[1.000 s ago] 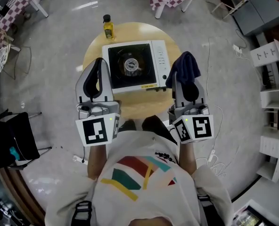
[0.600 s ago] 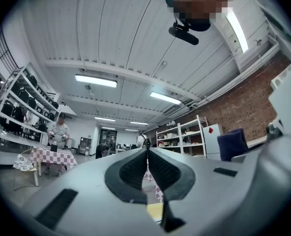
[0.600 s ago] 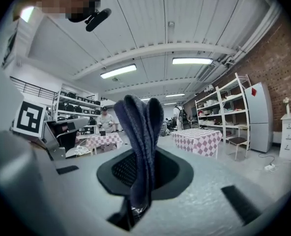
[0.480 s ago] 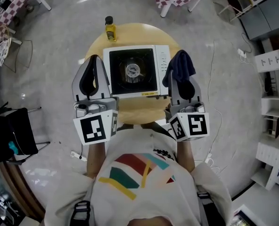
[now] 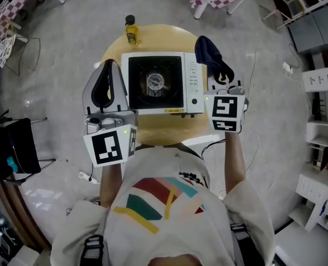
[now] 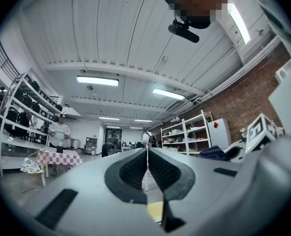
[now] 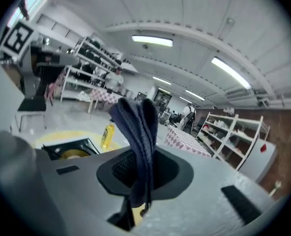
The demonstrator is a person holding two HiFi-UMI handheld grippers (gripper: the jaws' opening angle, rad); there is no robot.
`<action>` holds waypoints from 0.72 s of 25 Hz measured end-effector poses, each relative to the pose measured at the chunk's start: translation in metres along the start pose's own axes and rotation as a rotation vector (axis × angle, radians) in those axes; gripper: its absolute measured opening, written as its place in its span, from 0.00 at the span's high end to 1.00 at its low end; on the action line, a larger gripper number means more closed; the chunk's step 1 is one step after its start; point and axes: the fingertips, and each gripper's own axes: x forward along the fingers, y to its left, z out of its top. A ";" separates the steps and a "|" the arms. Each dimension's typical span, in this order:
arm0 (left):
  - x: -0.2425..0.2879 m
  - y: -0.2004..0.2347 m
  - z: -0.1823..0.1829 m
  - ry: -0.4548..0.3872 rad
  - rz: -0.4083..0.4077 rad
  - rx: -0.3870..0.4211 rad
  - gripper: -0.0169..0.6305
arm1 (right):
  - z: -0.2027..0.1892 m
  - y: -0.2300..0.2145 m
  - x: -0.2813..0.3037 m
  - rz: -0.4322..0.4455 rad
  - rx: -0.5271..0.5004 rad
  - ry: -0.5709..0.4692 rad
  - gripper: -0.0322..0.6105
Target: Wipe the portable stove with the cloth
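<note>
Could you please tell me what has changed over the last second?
The right gripper, still shut on the dark cloth, moved forward along the portable stove's right side; the cloth is now by its far right corner. The left gripper stayed shut at the stove's left; stove and bottle kept their places.

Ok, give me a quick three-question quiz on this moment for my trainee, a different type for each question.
1. True or false: the right gripper is shut on the dark blue cloth.
2. Where does the yellow bottle stand relative to the portable stove?
A. on its burner
B. on the round wooden table, beyond its far left corner
C. on the floor
3. Fill in: the left gripper holds nothing, and its jaws are ___.

Key: 1 true; 2 B; 3 shut.
</note>
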 end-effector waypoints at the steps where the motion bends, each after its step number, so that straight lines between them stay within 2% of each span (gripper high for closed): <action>1: 0.000 0.000 -0.001 0.005 0.002 0.001 0.96 | -0.008 -0.005 0.014 0.007 -0.082 0.038 0.90; 4: 0.001 0.000 -0.004 0.018 0.007 0.006 0.96 | -0.037 -0.005 0.058 0.091 -0.278 0.160 0.90; 8: -0.002 0.000 -0.006 0.030 0.017 0.011 0.96 | -0.085 0.014 0.102 0.238 -0.457 0.325 0.90; 12: -0.005 0.002 -0.010 0.039 0.028 0.016 0.96 | -0.124 0.031 0.123 0.308 -0.550 0.428 0.90; 18: -0.011 0.008 -0.015 0.055 0.054 0.020 0.96 | -0.165 0.050 0.135 0.374 -0.630 0.528 0.90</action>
